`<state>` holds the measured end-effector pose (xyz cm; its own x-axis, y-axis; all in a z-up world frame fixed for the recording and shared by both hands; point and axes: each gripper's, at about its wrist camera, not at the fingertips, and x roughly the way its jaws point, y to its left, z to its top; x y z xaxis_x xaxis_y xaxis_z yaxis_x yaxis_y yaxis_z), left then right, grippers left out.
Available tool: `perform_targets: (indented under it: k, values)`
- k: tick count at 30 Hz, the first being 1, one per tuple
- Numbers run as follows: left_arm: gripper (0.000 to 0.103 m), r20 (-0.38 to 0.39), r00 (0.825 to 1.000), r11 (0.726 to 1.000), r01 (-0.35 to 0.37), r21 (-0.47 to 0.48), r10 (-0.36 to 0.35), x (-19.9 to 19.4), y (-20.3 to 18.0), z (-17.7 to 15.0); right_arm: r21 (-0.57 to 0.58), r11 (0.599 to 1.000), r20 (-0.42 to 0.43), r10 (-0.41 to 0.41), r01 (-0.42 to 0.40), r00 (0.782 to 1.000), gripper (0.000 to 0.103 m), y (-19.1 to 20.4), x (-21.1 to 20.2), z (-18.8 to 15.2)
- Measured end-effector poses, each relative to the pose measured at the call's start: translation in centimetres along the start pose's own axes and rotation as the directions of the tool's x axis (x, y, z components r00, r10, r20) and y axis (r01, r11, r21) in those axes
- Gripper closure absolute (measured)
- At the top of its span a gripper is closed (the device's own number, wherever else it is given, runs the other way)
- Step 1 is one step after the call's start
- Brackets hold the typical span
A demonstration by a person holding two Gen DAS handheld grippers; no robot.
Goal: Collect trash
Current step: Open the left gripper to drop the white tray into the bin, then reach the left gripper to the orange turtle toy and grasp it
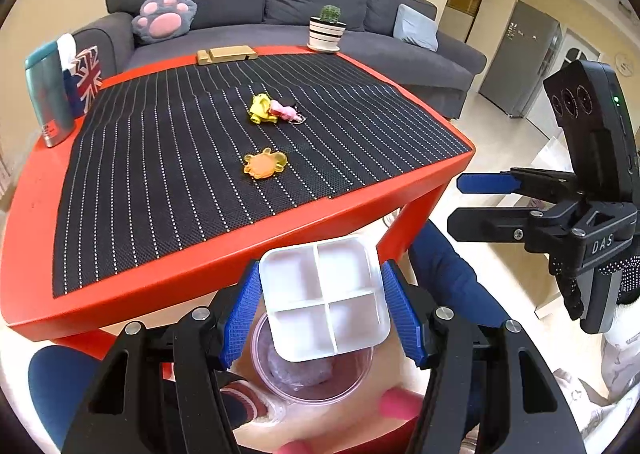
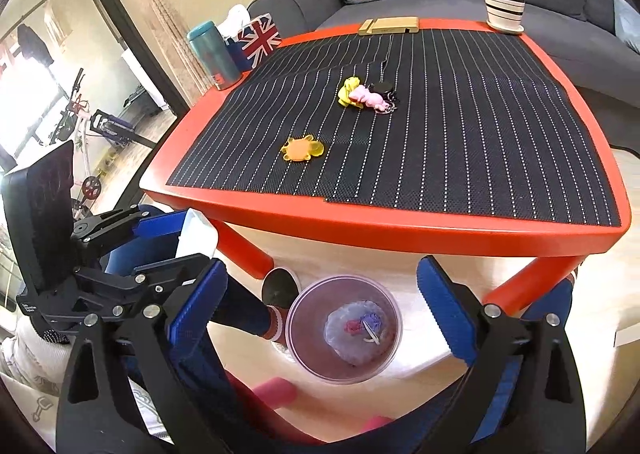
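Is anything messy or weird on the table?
Yes. Two bits of litter sit loose on the striped mat: an orange and yellow wrapper near the front, and a yellow, pink and black crumpled pile in the middle. The mat's pieces also overlap unevenly. Nothing looks spilled or broken.

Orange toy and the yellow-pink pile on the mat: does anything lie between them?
Nothing does. In both wrist views only bare striped mat separates the orange toy from the yellow-pink pile.
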<state>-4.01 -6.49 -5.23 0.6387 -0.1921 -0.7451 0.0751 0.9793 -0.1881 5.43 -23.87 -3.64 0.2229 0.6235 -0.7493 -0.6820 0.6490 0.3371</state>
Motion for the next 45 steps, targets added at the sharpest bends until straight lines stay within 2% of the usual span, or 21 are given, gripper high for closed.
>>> perform_targets:
  k: [3, 6, 9, 32, 45]
  values:
    - [0.043, 0.002, 1.0, 1.0, 0.003, 0.003, -0.003, 0.0, -0.2, 0.1, 0.003, 1.0, 0.004, -0.002, 0.002, 1.0, 0.009, -0.1, -0.1, 0.1]
    - [0.013, 0.016, 1.0, 1.0, 0.017, -0.023, -0.016, 0.0, 0.1, 0.2, 0.007, 1.0, 0.005, -0.004, 0.004, 1.0, 0.009, -0.3, -0.2, 0.0]
    - [0.008, 0.01, 1.0, 0.999, 0.016, -0.038, -0.015, 0.3, 0.4, 0.3, 0.009, 1.0, 0.001, -0.005, 0.005, 1.0, 0.009, -0.4, -0.1, 0.0]
    - [0.008, -0.005, 1.0, 0.996, -0.004, -0.092, 0.004, 0.5, 1.6, 0.4, 0.011, 1.0, -0.008, -0.001, 0.001, 1.0, 0.007, -0.2, 0.3, -0.2]
    - [0.008, -0.019, 0.999, 0.997, -0.028, -0.07, 0.026, 1.4, 2.3, 3.6, 0.02, 1.0, 0.0, -0.014, 0.014, 1.0, 0.007, -1.0, 0.2, 0.8]
